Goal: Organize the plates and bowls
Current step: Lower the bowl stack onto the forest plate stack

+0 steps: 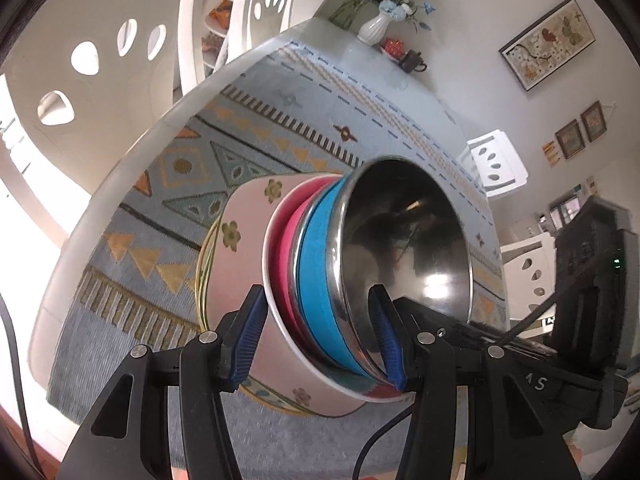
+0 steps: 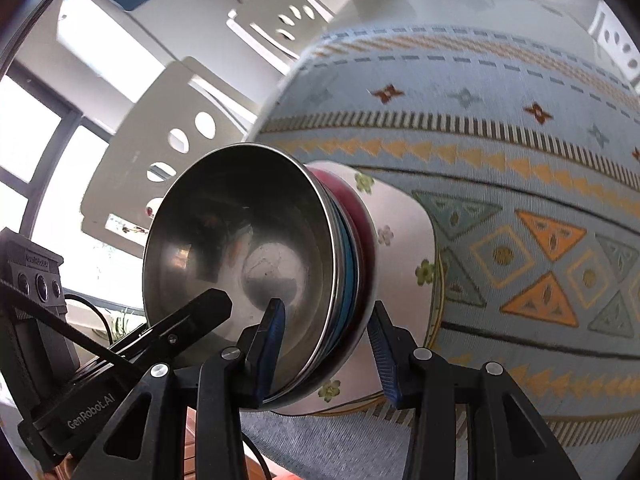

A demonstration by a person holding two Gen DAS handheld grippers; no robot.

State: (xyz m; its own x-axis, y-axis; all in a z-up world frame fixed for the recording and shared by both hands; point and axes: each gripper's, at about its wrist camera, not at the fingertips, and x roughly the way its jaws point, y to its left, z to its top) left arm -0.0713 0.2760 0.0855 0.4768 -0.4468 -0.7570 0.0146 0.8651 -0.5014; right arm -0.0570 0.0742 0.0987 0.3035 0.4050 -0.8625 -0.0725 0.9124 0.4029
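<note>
A nested stack of bowls sits on a pink flowered square plate [image 1: 244,216] on the patterned tablecloth. On top is a steel bowl [image 1: 404,236], under it a blue one [image 1: 320,264] and a pink one [image 1: 286,248] in a white bowl. My left gripper [image 1: 320,340] straddles the stack's rim, one finger outside, one inside the steel bowl. My right gripper [image 2: 324,348] grips the opposite rim the same way around the steel bowl [image 2: 240,248], with the plate [image 2: 400,232] behind. Each gripper shows in the other's view.
The round table [image 1: 132,152] carries a blue patterned cloth [image 2: 500,128]. A white vase [image 1: 374,28], a red cup and a dark teapot [image 1: 412,60] stand at the far edge. White chairs [image 2: 168,128] surround the table.
</note>
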